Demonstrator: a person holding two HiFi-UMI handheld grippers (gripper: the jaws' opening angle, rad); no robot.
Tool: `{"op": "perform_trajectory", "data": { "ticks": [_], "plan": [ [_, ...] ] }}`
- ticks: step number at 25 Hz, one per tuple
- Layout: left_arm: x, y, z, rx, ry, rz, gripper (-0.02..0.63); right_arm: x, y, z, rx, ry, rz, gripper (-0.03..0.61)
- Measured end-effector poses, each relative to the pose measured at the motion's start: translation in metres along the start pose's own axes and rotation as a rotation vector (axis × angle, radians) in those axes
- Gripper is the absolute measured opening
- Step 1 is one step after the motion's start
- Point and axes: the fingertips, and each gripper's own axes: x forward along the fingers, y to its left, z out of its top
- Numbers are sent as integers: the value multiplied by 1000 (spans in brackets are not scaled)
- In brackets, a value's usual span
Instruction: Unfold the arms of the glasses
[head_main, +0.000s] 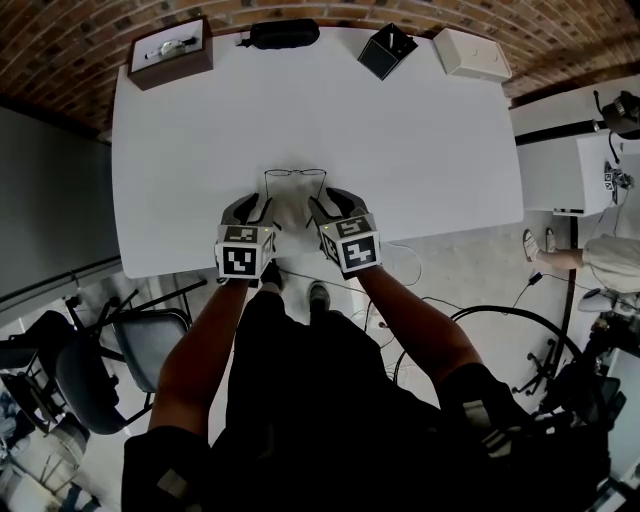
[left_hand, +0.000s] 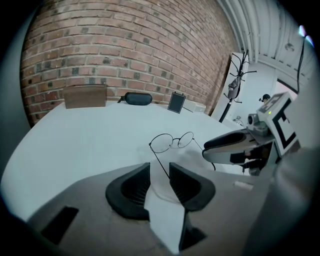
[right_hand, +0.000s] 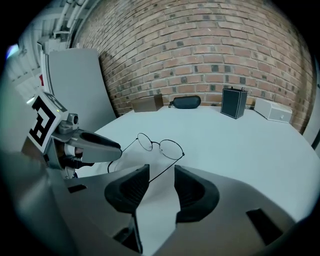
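Left gripper (left_hand: 159, 170) and right gripper (right_hand: 161, 172) look open, each straddling an arm of the thin black wire-framed round glasses (right_hand: 157, 143). Clamp hard and that wire bends.

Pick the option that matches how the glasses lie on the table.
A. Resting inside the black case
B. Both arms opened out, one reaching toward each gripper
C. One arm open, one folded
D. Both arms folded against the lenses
B: the glasses lie with both thin arms swung out, one running into the gap of the left gripper and one into that of the right gripper, whose jaws stand apart.
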Motion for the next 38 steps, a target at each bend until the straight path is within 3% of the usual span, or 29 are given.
{"op": "perform_trajectory", "data": {
  "ticks": [13,19,23,30,38],
  "plan": [
    [-1,0,0,51,-3,-48,123,1,-4,9,-82,-17,-37,135],
    [-12,1,12,24,-93,-99,130,-9,-1,16,-79,-38,-62,147],
    [-25,-2,21,54,-116,-130,130,-22,-2,29,-63,-92,-96,149],
    [-57,-3,38,20,-216,-63,130,-48,-2,44,-69,-180,-71,149],
    [-99,-34,39,-31,-284,24,114,-81,7,41,-109,-225,57,149]
  ]
}}
